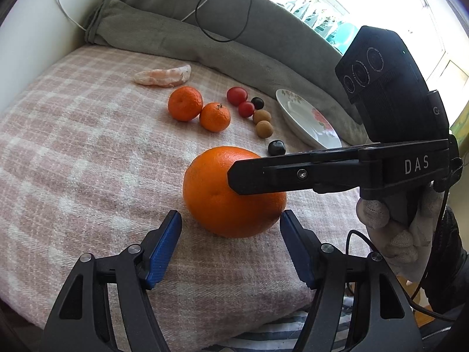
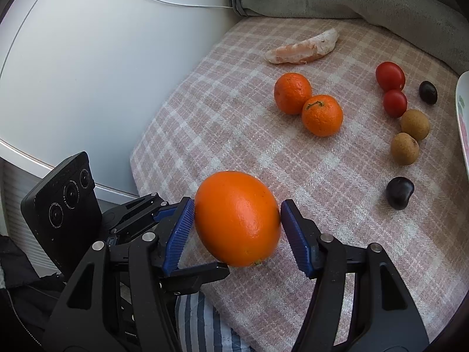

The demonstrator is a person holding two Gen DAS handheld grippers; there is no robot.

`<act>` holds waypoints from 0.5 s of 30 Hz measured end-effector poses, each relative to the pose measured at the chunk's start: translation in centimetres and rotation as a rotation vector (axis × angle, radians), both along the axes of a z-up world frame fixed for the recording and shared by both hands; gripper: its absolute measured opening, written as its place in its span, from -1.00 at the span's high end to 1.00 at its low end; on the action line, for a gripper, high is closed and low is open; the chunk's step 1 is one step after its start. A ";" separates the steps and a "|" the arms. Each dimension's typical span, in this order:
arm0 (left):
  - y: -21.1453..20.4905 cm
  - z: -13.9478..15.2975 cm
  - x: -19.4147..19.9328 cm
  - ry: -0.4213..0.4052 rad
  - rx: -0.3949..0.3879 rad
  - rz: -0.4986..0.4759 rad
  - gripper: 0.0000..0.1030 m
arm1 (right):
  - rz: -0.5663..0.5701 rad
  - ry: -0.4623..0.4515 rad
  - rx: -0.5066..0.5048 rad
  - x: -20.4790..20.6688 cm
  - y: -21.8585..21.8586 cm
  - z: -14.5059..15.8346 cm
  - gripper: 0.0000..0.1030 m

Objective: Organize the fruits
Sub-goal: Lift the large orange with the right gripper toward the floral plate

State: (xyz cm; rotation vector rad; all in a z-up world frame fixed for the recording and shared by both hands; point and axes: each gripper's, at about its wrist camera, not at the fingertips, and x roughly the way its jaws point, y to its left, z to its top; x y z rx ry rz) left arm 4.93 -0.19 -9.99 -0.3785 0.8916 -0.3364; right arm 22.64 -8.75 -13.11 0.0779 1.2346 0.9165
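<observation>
The right gripper (image 2: pixel 237 228) is clamped on the large round orange (image 2: pixel 237 218), its blue ribbed pads touching both sides, at the near edge of the pink checked blanket (image 2: pixel 234 135). The left gripper (image 1: pixel 230 245) is spread wide, the orange just ahead. Farther off lie two small mandarins (image 2: pixel 307 105), two red cherry tomatoes (image 2: pixel 391 88) and a white floral plate (image 1: pixel 304 117).

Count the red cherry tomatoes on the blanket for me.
2: the larger tomato lies farther back, the smaller tomato touches it on the near side, just behind the tan fruits. None appear hidden.
</observation>
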 end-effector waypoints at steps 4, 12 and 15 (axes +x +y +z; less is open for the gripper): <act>-0.6 -0.8 0.7 0.018 -0.008 -0.019 -0.31 | 0.004 -0.001 0.001 0.0 0.0 -0.1 -0.25; -1.7 -0.6 1.1 0.013 0.029 -0.026 -0.28 | -0.005 -0.010 0.013 -0.2 -0.4 -0.2 -0.25; -1.8 -0.4 1.3 0.012 0.028 -0.032 -0.28 | -0.005 -0.028 0.012 -0.2 -0.9 0.2 -0.25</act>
